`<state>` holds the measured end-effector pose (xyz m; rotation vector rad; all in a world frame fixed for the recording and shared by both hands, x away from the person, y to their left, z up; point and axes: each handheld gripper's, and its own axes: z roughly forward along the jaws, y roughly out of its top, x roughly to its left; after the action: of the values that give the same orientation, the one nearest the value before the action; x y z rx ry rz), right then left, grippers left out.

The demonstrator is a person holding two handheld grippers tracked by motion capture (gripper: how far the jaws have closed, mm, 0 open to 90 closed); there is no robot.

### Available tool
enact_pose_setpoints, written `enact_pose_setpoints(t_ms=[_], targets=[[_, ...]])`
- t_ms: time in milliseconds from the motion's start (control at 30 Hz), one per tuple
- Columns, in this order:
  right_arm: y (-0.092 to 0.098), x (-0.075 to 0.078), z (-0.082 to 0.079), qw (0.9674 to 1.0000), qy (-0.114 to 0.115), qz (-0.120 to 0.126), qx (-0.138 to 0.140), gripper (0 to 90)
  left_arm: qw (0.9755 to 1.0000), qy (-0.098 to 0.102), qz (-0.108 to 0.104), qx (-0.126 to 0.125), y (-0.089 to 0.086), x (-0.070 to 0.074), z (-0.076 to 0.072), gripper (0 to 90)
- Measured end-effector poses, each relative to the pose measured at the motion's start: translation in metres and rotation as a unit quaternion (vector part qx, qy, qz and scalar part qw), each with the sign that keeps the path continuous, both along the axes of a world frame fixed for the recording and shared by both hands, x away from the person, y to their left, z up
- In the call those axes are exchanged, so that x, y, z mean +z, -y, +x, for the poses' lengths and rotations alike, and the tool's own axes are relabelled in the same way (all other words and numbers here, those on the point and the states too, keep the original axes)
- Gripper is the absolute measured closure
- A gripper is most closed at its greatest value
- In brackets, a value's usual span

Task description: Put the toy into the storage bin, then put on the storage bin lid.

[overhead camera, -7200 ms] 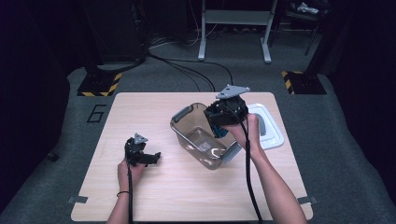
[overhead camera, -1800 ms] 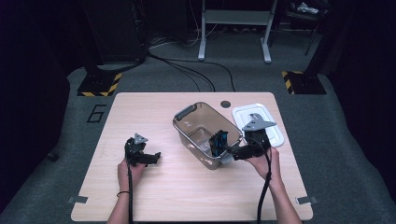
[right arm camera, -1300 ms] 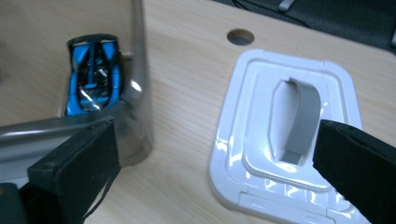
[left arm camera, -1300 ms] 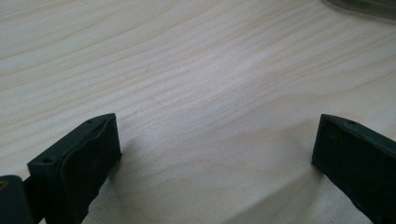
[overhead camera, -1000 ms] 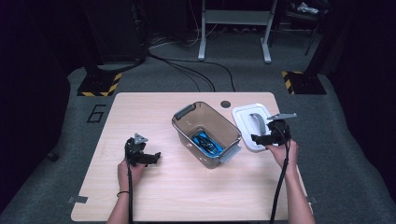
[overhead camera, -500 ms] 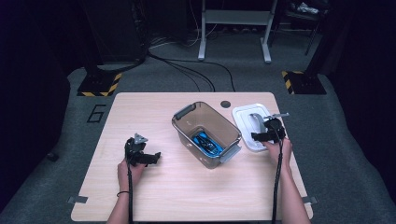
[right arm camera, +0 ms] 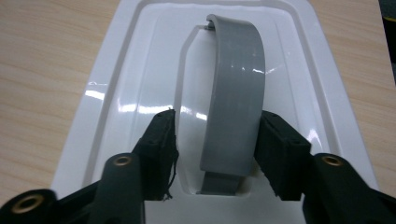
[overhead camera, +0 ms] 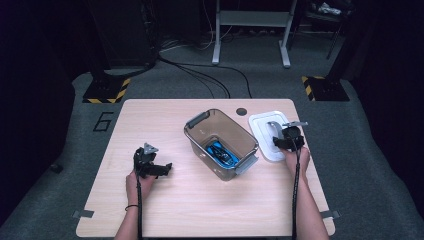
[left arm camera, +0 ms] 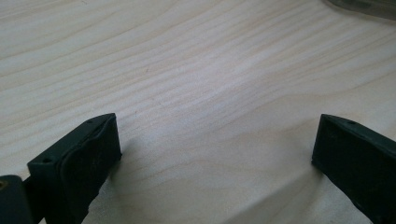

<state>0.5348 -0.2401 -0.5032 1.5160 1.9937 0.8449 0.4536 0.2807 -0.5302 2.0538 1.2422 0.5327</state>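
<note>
"6" (overhead camera: 103, 121) on floor mat (overhead camera: 95, 107)

Both grippers low, forearms reaching in from the near edge

The left gripper (left arm camera: 210, 154) rests with jaws spread wide, nothing between them. The right gripper (right arm camera: 215, 144) points down, its jaws just closing, one each side of a grey lid handle (right arm camera: 236, 93).

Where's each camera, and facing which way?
High view: above the person's side, looking forward, down on the table; forearms, left tool, right tool show.
Left gripper view: on left tool, facing table between open jaws.
Right gripper view: on right tool, facing the lid; jaws just closing around its handle.
Shared with high view: lid.
</note>
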Motion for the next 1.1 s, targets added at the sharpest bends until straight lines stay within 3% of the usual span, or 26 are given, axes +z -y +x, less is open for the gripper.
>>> enact_pose_setpoints(t_ms=[67, 267, 300, 567, 700, 800, 833, 1100], targets=[[0.001, 0.000, 0.000, 1.0000, 0.002, 0.004, -0.003, 62.3, 1.0000, 0.000, 0.000, 0.000, 0.000, 0.000, 0.000, 1.1], [0.005, 0.001, -0.001, 1.0000, 0.004, 0.005, 0.000, 65.4, 1.0000, 0.000, 0.000, 0.000, 0.000, 0.000, 0.000, 1.2], [0.003, 0.001, -0.002, 0.9997, -0.002, 0.020, -0.011, 65.8, 1.0000, 0.000, 0.000, 0.000, 0.000, 0.000, 0.000, 1.1], [0.012, 0.006, -0.015, 0.9989, -0.022, 0.041, -0.007, 66.3, 1.0000, 0.000, 0.000, 0.000, 0.000, 0.000, 0.000, 1.2], [0.013, 0.006, -0.025, 0.9992, -0.023, 0.032, 0.001, 66.4, 1.0000, 0.000, 0.000, 0.000, 0.000, 0.000, 0.000, 1.1], [0.013, 0.007, -0.029, 0.9987, -0.029, 0.041, -0.002, 66.5, 1.0000, 0.000, 0.000, 0.000, 0.000, 0.000, 0.000, 1.1], [0.015, 0.007, -0.030, 0.9991, -0.019, 0.037, 0.005, 66.6, 1.0000, 0.000, 0.000, 0.000, 0.000, 0.000, 0.000, 1.1], [0.011, 0.012, -0.034, 0.9990, -0.016, 0.039, 0.009, 66.8, 1.0000, 0.000, 0.000, 0.000, 0.000, 0.000, 0.000, 1.1]])
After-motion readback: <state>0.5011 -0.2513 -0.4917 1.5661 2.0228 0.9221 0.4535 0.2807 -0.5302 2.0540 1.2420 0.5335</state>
